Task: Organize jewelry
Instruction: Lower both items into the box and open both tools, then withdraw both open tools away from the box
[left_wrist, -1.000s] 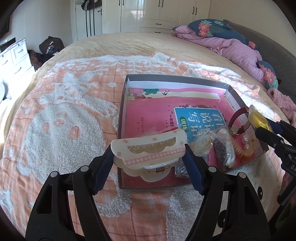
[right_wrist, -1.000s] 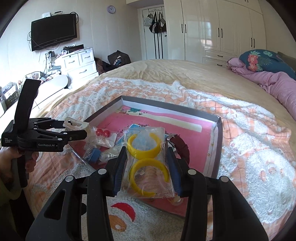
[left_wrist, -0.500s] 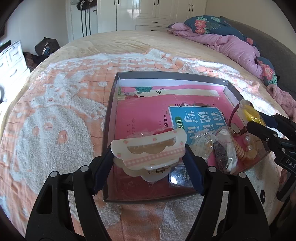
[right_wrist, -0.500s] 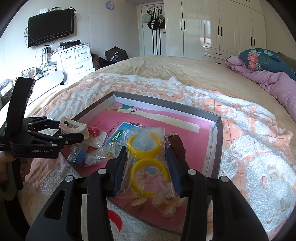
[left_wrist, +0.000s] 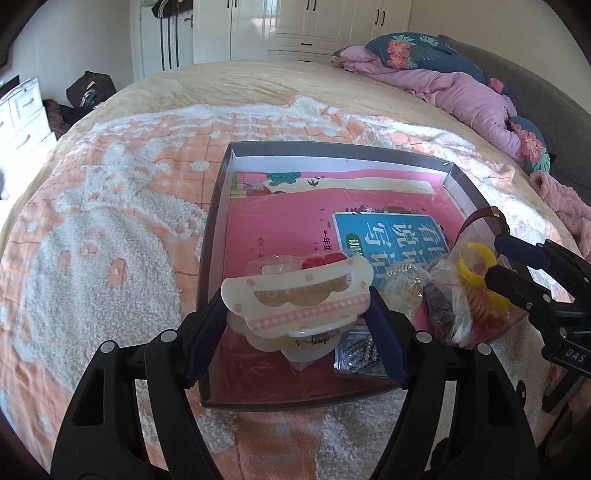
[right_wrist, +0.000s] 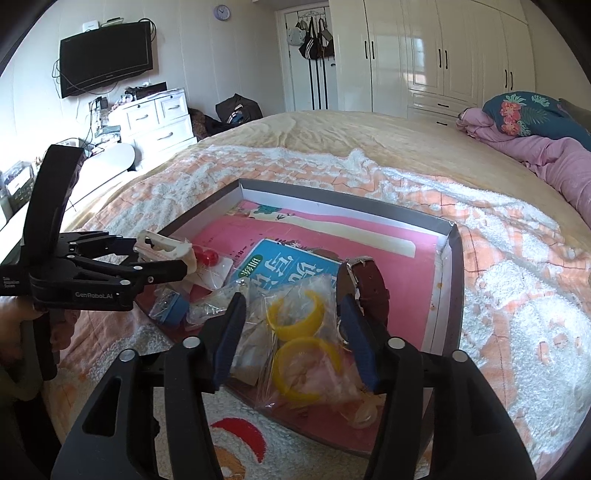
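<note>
1. Left wrist view: left gripper (left_wrist: 295, 314) is pinching a white hair claw clip (left_wrist: 295, 299) above the near corner of the grey tray (left_wrist: 214, 236).
2. Right gripper (right_wrist: 291, 325) is clamping a clear bag of yellow bangles (right_wrist: 299, 332) over the tray's near edge, beside a maroon watch strap (right_wrist: 369, 284).

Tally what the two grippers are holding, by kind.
Hair claw clips: 1, in the left gripper
Clear bags of yellow bangles: 1, in the right gripper
Total: 2
</note>
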